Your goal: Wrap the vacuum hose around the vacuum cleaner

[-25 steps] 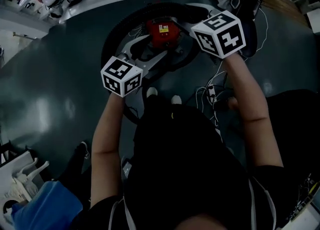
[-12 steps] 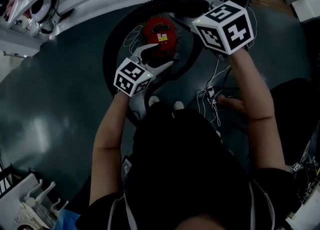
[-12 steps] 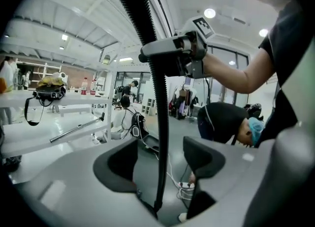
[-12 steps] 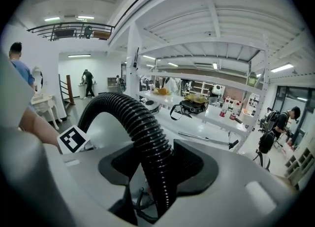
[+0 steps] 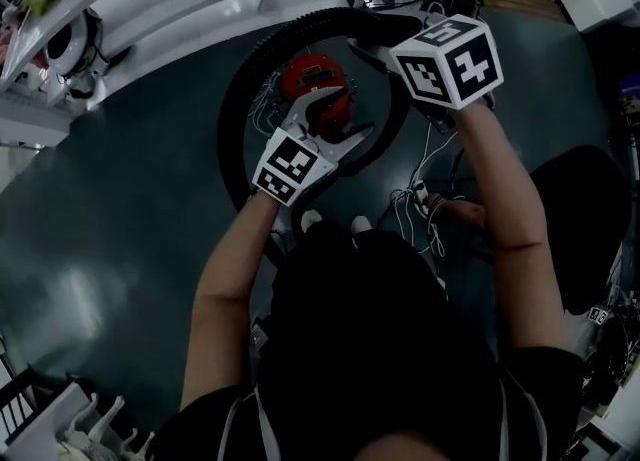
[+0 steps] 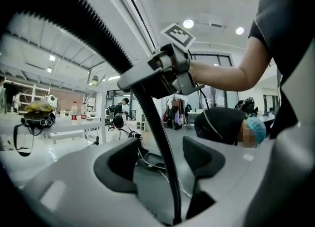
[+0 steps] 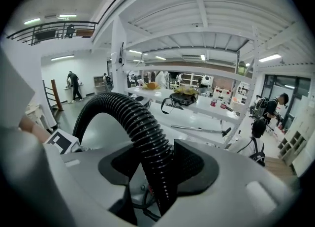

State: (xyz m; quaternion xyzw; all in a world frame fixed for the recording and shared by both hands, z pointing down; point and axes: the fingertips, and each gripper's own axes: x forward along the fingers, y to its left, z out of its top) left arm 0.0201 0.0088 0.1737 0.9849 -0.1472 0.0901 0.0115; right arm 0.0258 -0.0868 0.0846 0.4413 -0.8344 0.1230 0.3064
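No legible text, labels or numbers

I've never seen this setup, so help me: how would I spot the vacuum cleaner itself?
Look at the dark grey floor in front of the person and find the big loop of black ribbed hose. Inside that loop sits the vacuum cleaner, the only bright red thing there.

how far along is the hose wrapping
Done: the hose already arcs round the vacuum on the floor. In hand: the right gripper is shut on a raised stretch of it; the left gripper is open. Left: probably laying that stretch down.
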